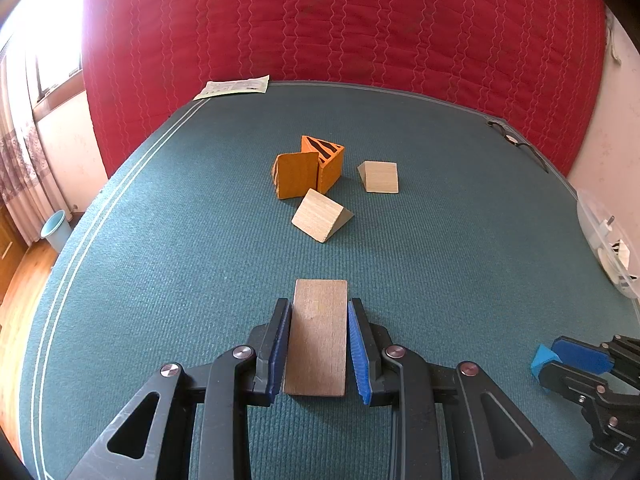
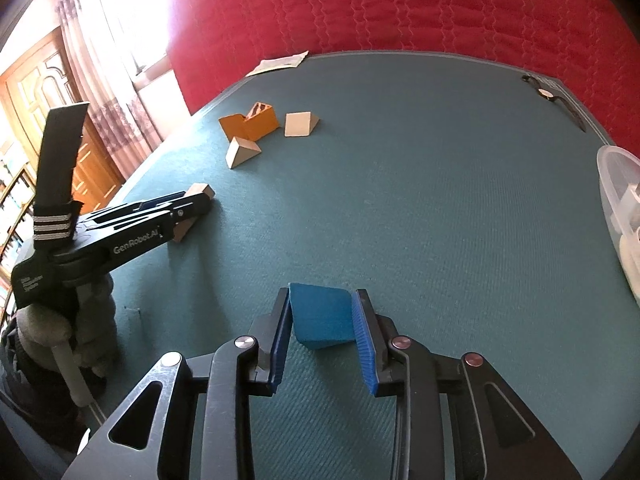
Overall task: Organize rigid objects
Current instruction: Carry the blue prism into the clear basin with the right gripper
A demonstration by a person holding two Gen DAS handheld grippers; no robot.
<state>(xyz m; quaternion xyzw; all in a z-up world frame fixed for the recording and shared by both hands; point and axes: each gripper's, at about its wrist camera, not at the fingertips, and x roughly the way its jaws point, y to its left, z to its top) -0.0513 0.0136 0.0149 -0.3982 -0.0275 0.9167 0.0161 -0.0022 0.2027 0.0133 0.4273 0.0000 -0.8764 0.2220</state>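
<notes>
The left tongs (image 1: 319, 350) squeeze a long wooden block (image 1: 318, 336). The pile of wedges (image 1: 316, 184) lies straight ahead of it on the tabletop (image 1: 160, 240). The right tongs (image 2: 323, 334) hold a blue wedge (image 2: 322, 316), farther off.

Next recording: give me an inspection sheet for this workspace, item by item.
Surface: teal ribbed mat with white border lines.
Job's things: plain orange wedge against tiger-striped orange wedge; two pale wooden wedges nearby; brown rectangular wooden block; blue block.
Clutter: paper leaflet at far edge; black spectacles; clear plastic container at right.
Grippers: left gripper shut on the brown block; right gripper has the blue block between its pads, grip unclear.
Cables: nothing seen on the mat.
Surroundings: red quilted cover behind; curtained window; light-blue bin on wooden floor.
</notes>
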